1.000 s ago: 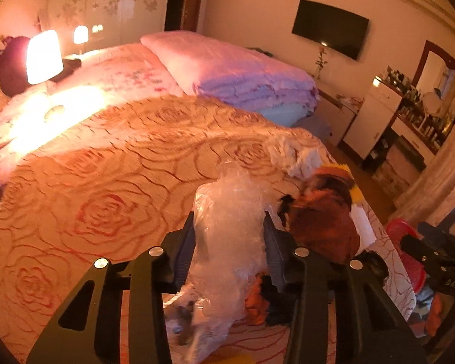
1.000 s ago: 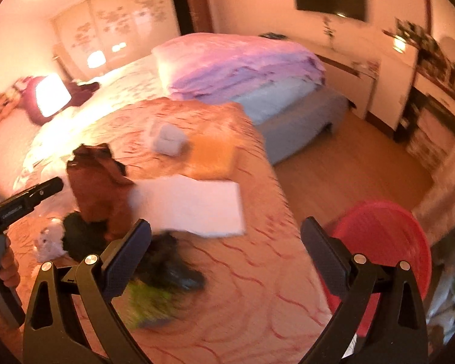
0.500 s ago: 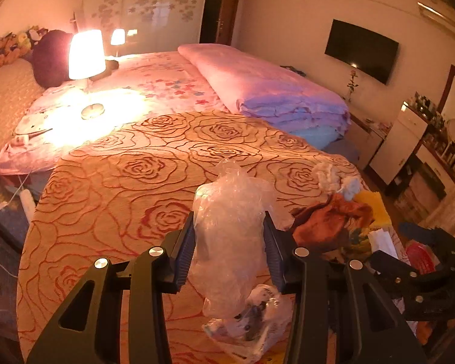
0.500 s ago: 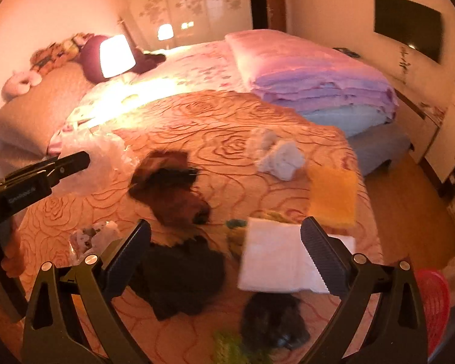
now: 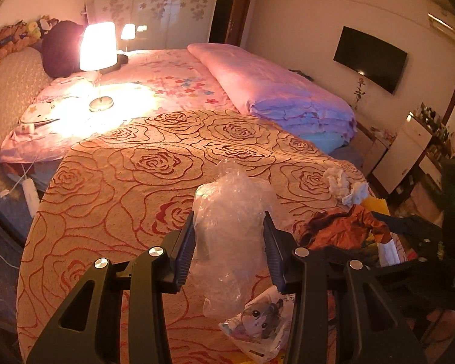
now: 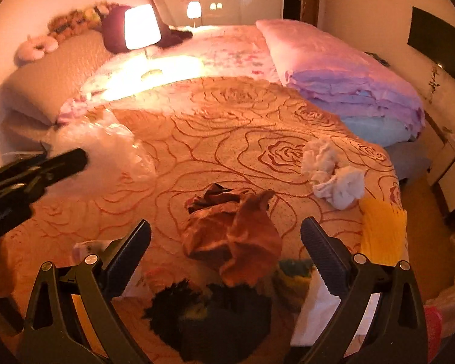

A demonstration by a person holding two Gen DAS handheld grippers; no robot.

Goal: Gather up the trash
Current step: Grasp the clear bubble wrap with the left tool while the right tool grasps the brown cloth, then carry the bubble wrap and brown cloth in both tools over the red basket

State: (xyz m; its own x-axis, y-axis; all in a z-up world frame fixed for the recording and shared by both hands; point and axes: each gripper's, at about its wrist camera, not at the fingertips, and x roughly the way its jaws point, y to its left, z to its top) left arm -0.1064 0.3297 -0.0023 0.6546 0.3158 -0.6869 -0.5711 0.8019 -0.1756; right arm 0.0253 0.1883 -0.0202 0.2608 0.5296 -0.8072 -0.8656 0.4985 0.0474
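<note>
1. At the bottom centre of the right wrist view, the right gripper (image 6: 226, 244) has its jaws apart with nothing pressed between them; they have just been closing a little, and the crumpled rust-brown paper wad (image 6: 232, 236) lies on the bedspread in the gap. It looks light, soft and crushable, so a pinch across its bulging middle should hold.
2. At the lower centre of the left wrist view, the left gripper (image 5: 229, 251) is clamped on a crinkled clear plastic bag (image 5: 230, 230). The film seems slippery and weightless, best gripped where it bunches.
3. Below it, a printed cartoon wrapper (image 5: 257, 324) lies flat.
4. Farther off, at mid right, the crumpled white tissues (image 6: 333, 173) rest on the orange rose-patterned bedspread (image 6: 227, 127), just beside a yellow ribbed cloth (image 6: 382, 230).
</note>
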